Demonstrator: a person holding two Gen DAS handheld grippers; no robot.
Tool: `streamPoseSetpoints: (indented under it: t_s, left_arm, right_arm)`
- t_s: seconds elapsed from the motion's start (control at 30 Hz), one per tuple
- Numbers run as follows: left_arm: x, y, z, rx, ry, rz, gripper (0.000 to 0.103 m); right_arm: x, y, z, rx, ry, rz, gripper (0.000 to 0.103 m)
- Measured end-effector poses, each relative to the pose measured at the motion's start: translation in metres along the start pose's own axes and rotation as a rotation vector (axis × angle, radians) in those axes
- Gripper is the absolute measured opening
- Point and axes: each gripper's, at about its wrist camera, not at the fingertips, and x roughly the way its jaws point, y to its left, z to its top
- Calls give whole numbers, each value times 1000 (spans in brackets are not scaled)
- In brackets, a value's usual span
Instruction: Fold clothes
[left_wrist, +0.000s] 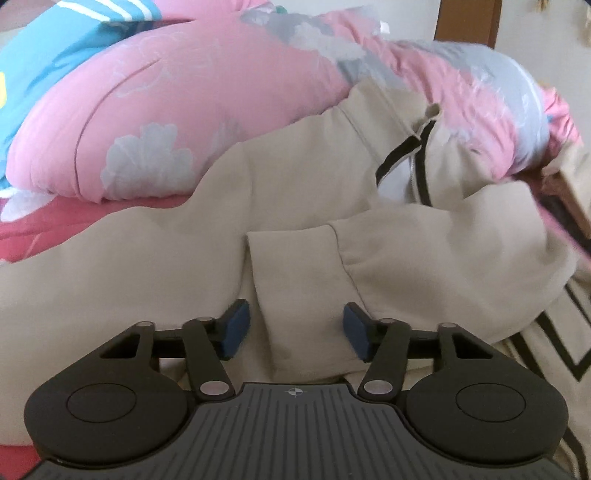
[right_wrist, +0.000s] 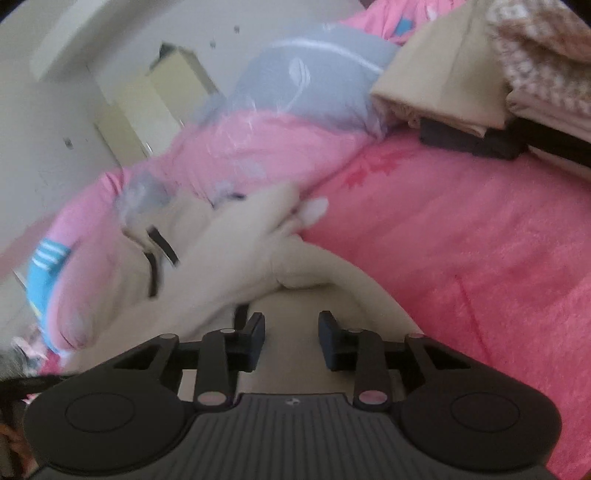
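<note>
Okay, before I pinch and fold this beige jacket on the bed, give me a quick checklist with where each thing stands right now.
1. Fabric between the left tongs: ok, a raised fold of the jacket sits in the gap.
2. Left pads pressing the fold: not ok, a gap shows on both sides.
3. Fabric between the right tongs: cannot tell, beige cloth lies beyond them, blurred.
4. Right pads pressing anything: not ok, they stand apart.
5. Zipper closed: not ok, open near the collar.
6. Room on the pink blanket: ok, bare stretch beside the jacket.
</note>
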Motion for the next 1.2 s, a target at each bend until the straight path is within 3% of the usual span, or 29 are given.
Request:
streamPoseSetpoints:
  t_s: [0.17,0.33,0.43,0.5,0.53,0.57,0.63,0.73,0.83,1.0,1.1,1.2]
  left_arm:
    - [4,-9,3,16,1,70,14]
    - [-4,-16,6,14,13,129,11]
    - [-22,-22,9,54,-11,176,15]
    - [-40,-30,14,101,-72,202,25]
    - [-46,-38,19,131,-103,191,37]
    - [-51,-47,26,163,-132,170,52]
    - [-54,-70,42,236,-166,114,71]
    - [-33,-129,77,365,-128,-26,85]
    - [7,-202,105,484,-102,-123,87]
    - [79,-302,132,637,-82,-157,87]
    - [115,-337,138,664,-61,-123,87]
    - [136,-345,143,654,-58,-102,85]
  right_arm:
    - [-5,-15,-3,75,-36,32,32]
    - [-3,-14,-3,72,-42,25,31]
    - [-2,-15,-2,79,-41,27,30]
    - [-2,-15,-3,79,-40,26,30]
    - [-2,-15,-3,79,-41,26,30]
    - [-2,-15,-3,81,-41,26,30]
    - [-2,-15,-3,81,-41,26,30]
    - [-2,-15,-3,84,-41,27,30]
    - [-1,-14,-3,81,-37,23,30]
    - [2,1,-2,2,-3,-39,32]
    - [5,19,1,-88,40,-107,32]
    - [-1,38,15,-184,80,-146,33]
